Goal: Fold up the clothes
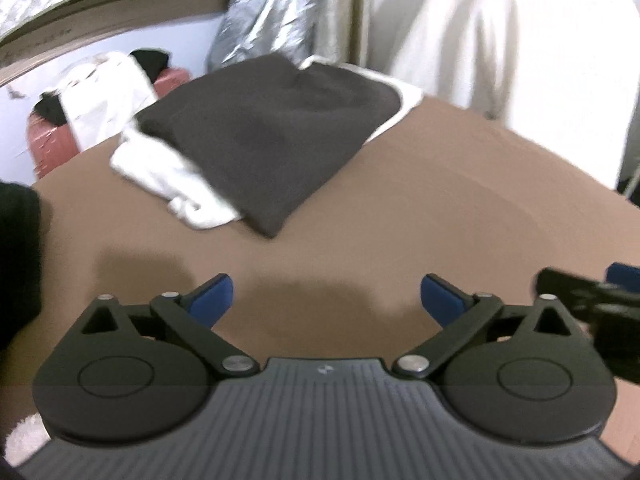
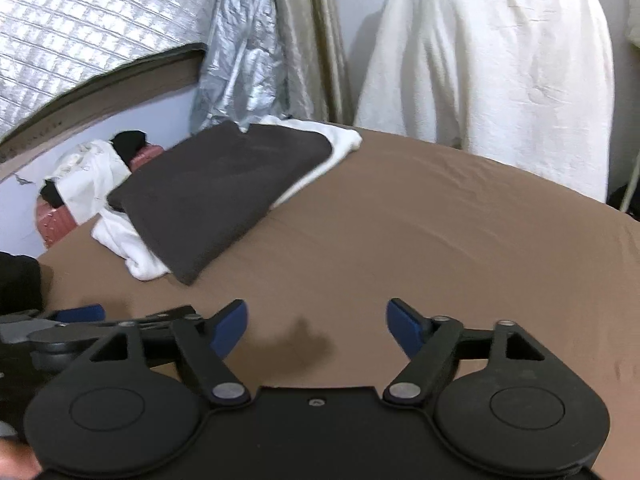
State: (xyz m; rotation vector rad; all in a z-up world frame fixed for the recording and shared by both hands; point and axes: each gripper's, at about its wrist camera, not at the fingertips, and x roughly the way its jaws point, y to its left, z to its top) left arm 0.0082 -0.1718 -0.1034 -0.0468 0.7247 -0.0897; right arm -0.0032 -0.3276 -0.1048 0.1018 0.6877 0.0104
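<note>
Your left gripper jaws spread wide, nothing between | your right gripper likewise apart, empty | both tilt down over the brown sheet side by side | folded dark garment on white cloth lies well ahead | only the right view shows the hanging white cover sharply

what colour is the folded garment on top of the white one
Dark charcoal grey folded garment, lying on the white one; clearest in the right wrist view.
</note>
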